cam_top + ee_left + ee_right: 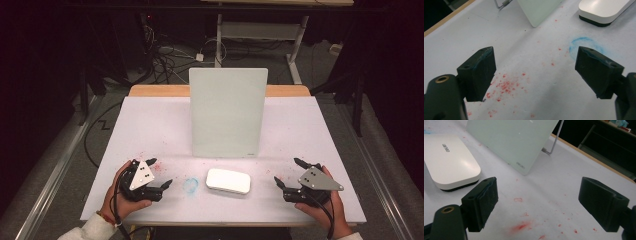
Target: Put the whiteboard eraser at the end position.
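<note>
Eraser [228, 181]: white, flat on the table [150, 125], lying between the two grippers, touching neither. Positioned just in front of the upright pale green board [227, 112], near its lower edge. Dark base visible under the white shell in the left gripper view [602, 11]; printed lettering visible on top in the right gripper view [449, 160].

Left gripper [160, 172]: held low over the table, jaws spread wide, nothing between them. Pointed toward a blue chalk ring [191, 185] just left of the eraser; red crumbs [505, 86] scattered below the jaws.

Right gripper [290, 172]: held low at the eraser's right, well apart from it, jaws spread wide, nothing between them. Red smears [520, 227] on the surface beneath.
</note>
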Motion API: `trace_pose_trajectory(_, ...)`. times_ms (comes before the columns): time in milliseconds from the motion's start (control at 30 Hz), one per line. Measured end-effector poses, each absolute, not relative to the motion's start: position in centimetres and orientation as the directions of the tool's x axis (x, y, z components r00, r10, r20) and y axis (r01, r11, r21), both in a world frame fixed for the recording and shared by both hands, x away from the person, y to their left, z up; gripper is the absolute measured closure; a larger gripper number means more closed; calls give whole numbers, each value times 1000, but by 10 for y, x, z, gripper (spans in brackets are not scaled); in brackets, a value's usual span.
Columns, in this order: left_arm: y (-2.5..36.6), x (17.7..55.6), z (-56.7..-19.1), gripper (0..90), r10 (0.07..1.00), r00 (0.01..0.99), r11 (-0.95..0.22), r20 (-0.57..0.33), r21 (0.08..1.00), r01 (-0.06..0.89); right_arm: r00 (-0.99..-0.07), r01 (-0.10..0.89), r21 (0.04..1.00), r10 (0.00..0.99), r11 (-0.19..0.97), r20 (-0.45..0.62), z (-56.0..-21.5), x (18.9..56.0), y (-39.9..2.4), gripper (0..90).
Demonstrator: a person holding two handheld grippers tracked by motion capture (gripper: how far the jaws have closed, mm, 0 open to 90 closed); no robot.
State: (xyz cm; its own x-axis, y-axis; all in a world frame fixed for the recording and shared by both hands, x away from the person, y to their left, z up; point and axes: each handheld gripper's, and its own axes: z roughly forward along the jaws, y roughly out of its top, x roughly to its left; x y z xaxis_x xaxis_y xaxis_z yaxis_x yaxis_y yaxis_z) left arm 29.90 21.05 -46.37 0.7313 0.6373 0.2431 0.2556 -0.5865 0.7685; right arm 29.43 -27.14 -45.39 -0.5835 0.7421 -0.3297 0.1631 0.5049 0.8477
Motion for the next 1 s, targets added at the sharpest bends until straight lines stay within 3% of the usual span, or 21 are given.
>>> trace_pose_trajectory(1000,209,300,-465,167,637,733,-590,236,762,267,-581,159,840,737,519,-345,-453,296,-268,169)
